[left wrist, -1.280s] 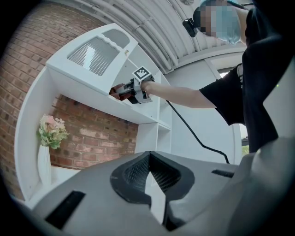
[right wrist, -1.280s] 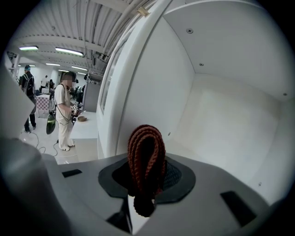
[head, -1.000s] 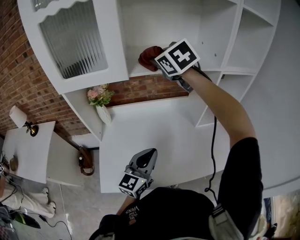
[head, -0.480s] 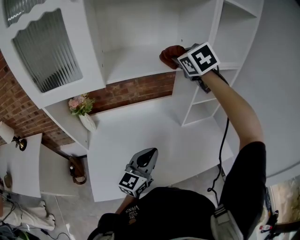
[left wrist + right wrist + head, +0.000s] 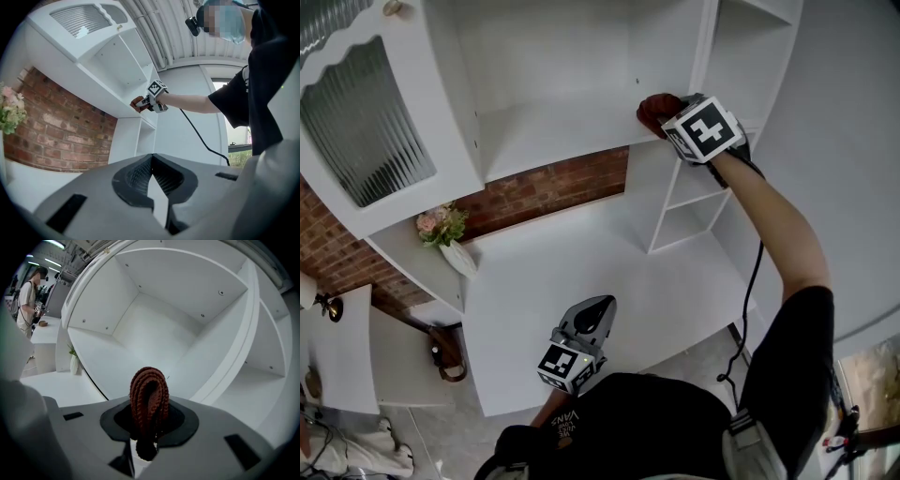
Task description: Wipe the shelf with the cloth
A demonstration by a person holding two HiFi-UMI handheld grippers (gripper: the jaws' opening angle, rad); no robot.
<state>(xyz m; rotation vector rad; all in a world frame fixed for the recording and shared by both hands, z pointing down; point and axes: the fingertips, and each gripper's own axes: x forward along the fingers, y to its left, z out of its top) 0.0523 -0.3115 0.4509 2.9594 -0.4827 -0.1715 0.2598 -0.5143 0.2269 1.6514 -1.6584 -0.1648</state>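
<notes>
A rust-brown knitted cloth (image 5: pixel 658 111) rests on the front right end of the white shelf board (image 5: pixel 548 131), close to the upright divider. My right gripper (image 5: pixel 675 120) is shut on the cloth, which bulges out between its jaws as a folded loop (image 5: pixel 149 397). The left gripper view shows the cloth (image 5: pixel 138 103) and the right gripper (image 5: pixel 151 101) from below, at the shelf's front edge. My left gripper (image 5: pixel 591 319) hangs low near my body over the white desk top, jaws shut with nothing in them (image 5: pixel 151 187).
A glass-fronted cabinet door (image 5: pixel 366 127) stands open at the left. A small vase of flowers (image 5: pixel 442 234) sits on a low shelf by the brick wall (image 5: pixel 548 187). Narrow cubby shelves (image 5: pixel 694 202) lie right of the divider. A person (image 5: pixel 29 294) stands far off at another table.
My right gripper has slid the cloth rightward along the shelf's front, from the middle to the end by the divider. The left gripper has stayed still.
</notes>
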